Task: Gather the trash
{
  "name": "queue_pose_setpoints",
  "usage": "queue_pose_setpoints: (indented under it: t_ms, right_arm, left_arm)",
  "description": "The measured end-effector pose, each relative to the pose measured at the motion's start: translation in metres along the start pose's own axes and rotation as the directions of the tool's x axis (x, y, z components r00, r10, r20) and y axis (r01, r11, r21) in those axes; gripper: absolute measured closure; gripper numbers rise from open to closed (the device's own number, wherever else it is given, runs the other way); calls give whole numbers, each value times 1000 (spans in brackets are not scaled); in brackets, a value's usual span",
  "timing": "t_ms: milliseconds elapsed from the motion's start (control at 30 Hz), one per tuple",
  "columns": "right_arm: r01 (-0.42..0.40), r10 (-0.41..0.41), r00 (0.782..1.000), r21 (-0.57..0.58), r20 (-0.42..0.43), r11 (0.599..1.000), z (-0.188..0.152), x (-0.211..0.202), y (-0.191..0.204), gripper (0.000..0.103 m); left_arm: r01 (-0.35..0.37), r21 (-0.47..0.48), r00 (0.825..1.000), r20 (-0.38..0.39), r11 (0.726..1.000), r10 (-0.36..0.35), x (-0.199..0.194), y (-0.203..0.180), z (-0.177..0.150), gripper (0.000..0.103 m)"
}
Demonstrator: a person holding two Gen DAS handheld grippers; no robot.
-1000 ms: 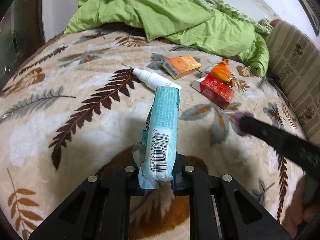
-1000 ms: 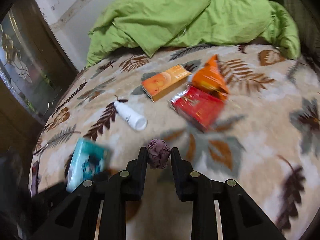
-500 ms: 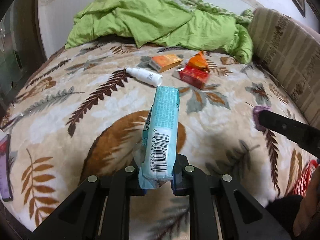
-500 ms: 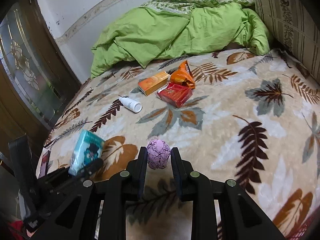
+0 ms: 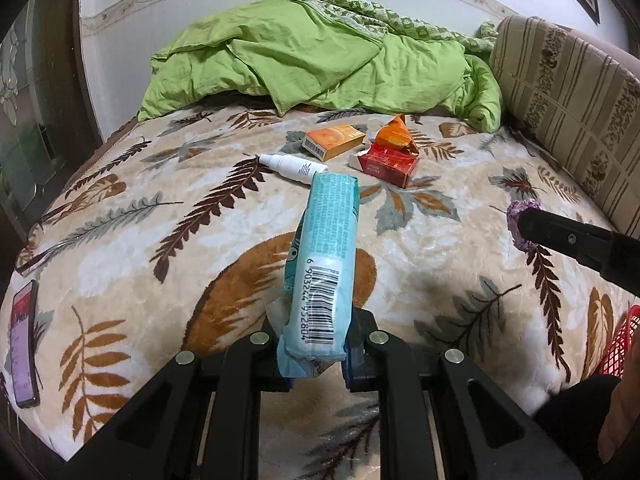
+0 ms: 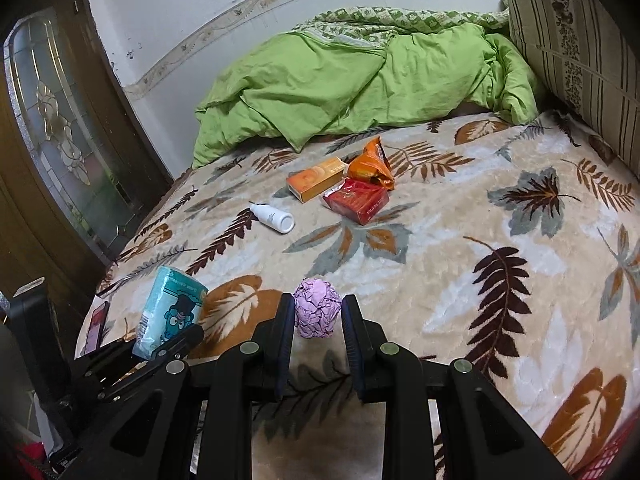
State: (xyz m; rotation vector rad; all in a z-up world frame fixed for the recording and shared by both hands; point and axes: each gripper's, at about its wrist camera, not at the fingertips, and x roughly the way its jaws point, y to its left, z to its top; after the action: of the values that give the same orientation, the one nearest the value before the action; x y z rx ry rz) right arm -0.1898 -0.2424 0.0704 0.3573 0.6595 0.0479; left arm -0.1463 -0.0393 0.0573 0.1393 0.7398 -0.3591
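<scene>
My left gripper (image 5: pixel 316 344) is shut on a light-blue tissue pack (image 5: pixel 326 264) with a barcode, held above the leaf-patterned bed blanket (image 5: pixel 200 240). The same tissue pack (image 6: pixel 170 312) shows at the lower left of the right wrist view. My right gripper (image 6: pixel 318 320) is shut on a crumpled purple paper ball (image 6: pixel 317 312); the purple paper ball (image 5: pixel 520 220) also appears at the right of the left wrist view. Farther back on the blanket lie a white spray bottle (image 5: pixel 294 167), an orange box (image 5: pixel 334 141), a red pack (image 5: pixel 386 166) and an orange snack wrapper (image 5: pixel 396 136).
A green quilt (image 5: pixel 320 56) is heaped at the back of the bed. A striped headboard cushion (image 5: pixel 568 92) runs along the right. A phone (image 5: pixel 24 336) lies at the blanket's left edge. A red mesh basket (image 5: pixel 620 344) peeks in at the lower right beside a hand.
Both grippers have drawn back from the trash pile toward the bed's near edge, each still gripping its item. The phone and red basket have come into view.
</scene>
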Motion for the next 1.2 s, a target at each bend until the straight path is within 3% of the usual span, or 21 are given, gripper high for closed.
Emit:
queue_pose_setpoints:
  t_ms: [1200]
  right_arm:
    - [-2, 2, 1000, -3, -12, 1000, 0, 2, 2, 78]
  left_arm:
    - [-1, 47, 1000, 24, 999, 0, 1, -12, 2, 88]
